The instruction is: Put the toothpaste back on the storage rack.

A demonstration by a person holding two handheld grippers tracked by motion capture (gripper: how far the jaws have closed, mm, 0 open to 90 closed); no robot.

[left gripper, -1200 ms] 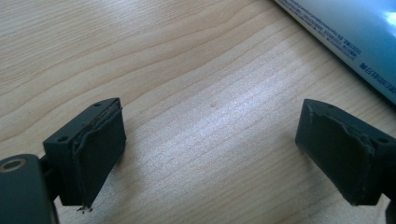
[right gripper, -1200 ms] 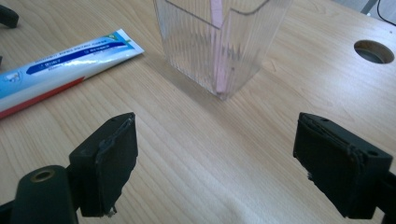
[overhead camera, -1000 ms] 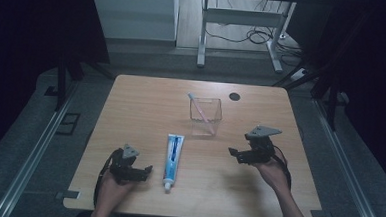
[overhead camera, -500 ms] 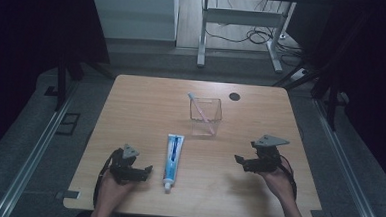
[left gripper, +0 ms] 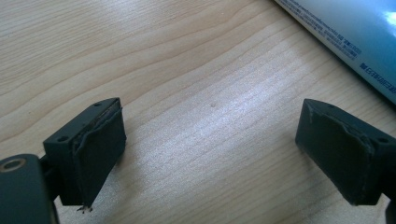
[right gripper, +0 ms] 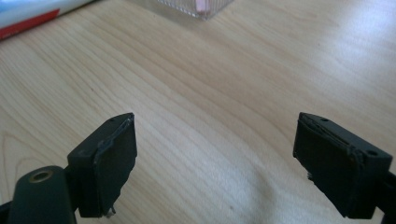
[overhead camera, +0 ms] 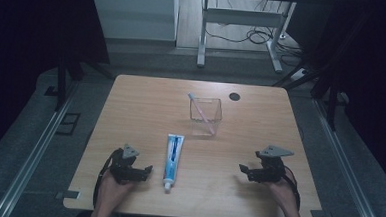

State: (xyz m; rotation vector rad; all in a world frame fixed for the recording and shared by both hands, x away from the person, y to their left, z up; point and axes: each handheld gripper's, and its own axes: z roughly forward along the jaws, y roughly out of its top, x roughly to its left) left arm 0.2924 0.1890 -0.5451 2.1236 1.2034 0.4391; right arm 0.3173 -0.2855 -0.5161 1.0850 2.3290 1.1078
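Approach step, nothing gripped yet. Left gripper (overhead camera: 146, 170) spread wide, low over light wooden table (overhead camera: 146, 106), just beside blue-and-white toothpaste tube (overhead camera: 173, 152) lying flat near front edge. Right gripper (overhead camera: 243, 169) spread too, well apart from tube. Clear square plastic cup (overhead camera: 205, 114) w/ pink toothbrush (overhead camera: 201, 111) behind. Next, probably: slide left jaws astride tube, pinch.

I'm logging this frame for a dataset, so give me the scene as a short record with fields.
surface: wooden table
toothpaste tube: lying flat near the front middle
clear cup: beyond the tube, upright
toothbrush: leaning inside the cup, pink
left hand-held gripper: open, empty, left of the tube
right hand-held gripper: open, empty, at the front right
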